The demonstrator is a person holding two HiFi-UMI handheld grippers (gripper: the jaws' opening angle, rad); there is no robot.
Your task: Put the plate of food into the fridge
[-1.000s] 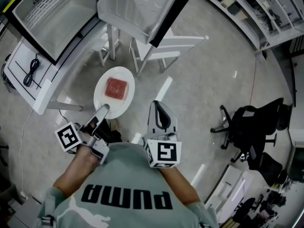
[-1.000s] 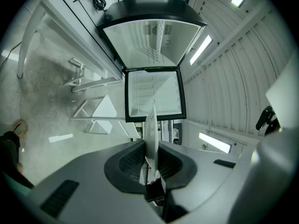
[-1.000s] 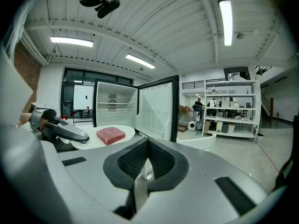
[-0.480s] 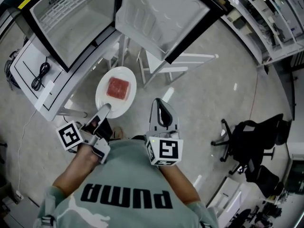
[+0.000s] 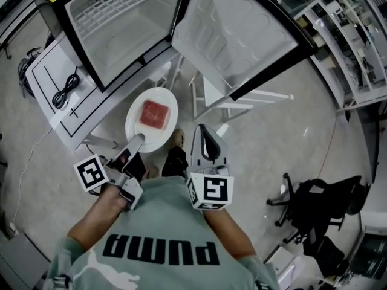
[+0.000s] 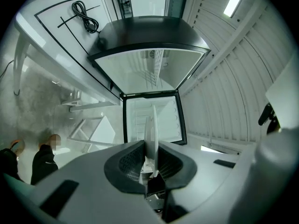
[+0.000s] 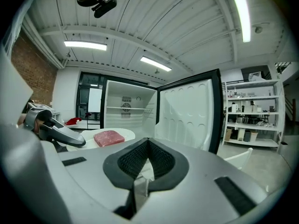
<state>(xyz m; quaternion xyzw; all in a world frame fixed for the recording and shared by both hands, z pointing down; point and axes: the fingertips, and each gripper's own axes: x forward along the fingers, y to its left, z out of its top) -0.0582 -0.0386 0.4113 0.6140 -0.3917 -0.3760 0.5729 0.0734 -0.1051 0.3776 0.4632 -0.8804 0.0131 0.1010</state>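
Fridge [image 5: 130, 38] stands open with white wire shelves inside. Its door [image 5: 239, 35] is swung fully out to the right of the cavity.

White table [image 5: 84, 116] sits just left of the fridge, and a white chair [image 5: 236, 98] sits under the open fridge door.

Plate [image 5: 140, 135] is outside the fridge, in the air just in front of the cavity opening and roughly level. It is not on any shelf yet.

Left hand-held gripper [image 5: 136, 141] is on the plate edge farthest from the fridge. Its jaws are nearly together and clamp the plate rim; the left gripper view shows the rim edge-on between the pads, pointing at the fridge interior.

Right hand-held gripper [image 5: 204, 135] is in front of the fridge door side. Its jaws are closed together with nothing between them, and it is apart from the plate.

Food [image 5: 153, 113] is one red slab on the fridge-side half of the plate.

Black cable [image 5: 65, 91] lies coiled on the table, left of the fridge.
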